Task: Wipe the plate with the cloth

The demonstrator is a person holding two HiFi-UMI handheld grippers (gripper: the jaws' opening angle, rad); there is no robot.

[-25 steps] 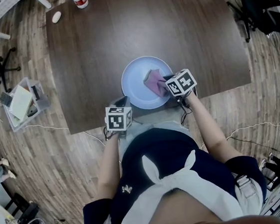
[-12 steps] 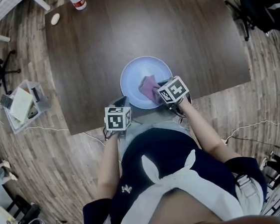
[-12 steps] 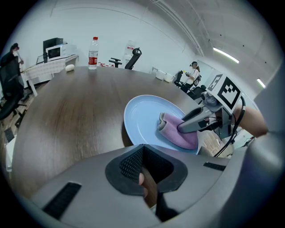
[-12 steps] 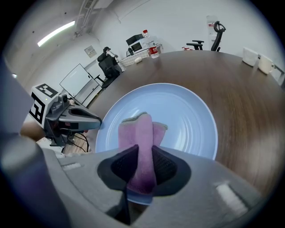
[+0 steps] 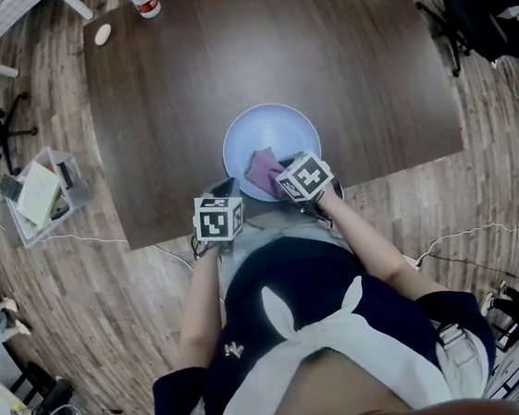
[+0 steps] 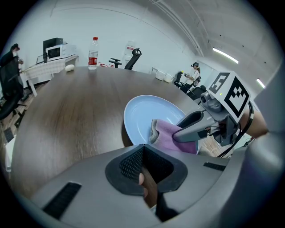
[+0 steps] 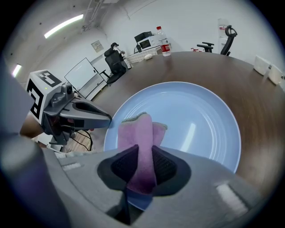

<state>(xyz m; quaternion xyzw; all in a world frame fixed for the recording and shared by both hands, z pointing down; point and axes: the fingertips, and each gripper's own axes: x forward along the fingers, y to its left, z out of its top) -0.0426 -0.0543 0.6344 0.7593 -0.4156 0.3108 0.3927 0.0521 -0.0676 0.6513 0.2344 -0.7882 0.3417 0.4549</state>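
Dark wood table (image 5: 181, 90), mostly bare in the middle; the light-blue plate (image 5: 280, 123) sits at its near edge, right in front of the person. Right gripper (image 7: 143, 156) is clamped on the pink cloth (image 7: 139, 132): the fold runs up between the pads and out past them, with its free end lying on the near-left part of the plate, close to the rim. The cloth's long axis follows the line the jaws point along, toward the plate's middle. Key relation: nearly all the uncovered plate lies ahead and to the right of the cloth (seen from the right gripper), so I'd expect the next stroke to push away from the near edge and across toward the right rim. Left gripper (image 6: 142, 153) has its jaws drawn together with nothing of the task in them. It's parked at the table's near edge just beside the plate's left rim; can't tell if it touches. The right hand is the working one, and the left looks placed to steady the plate if it slides.
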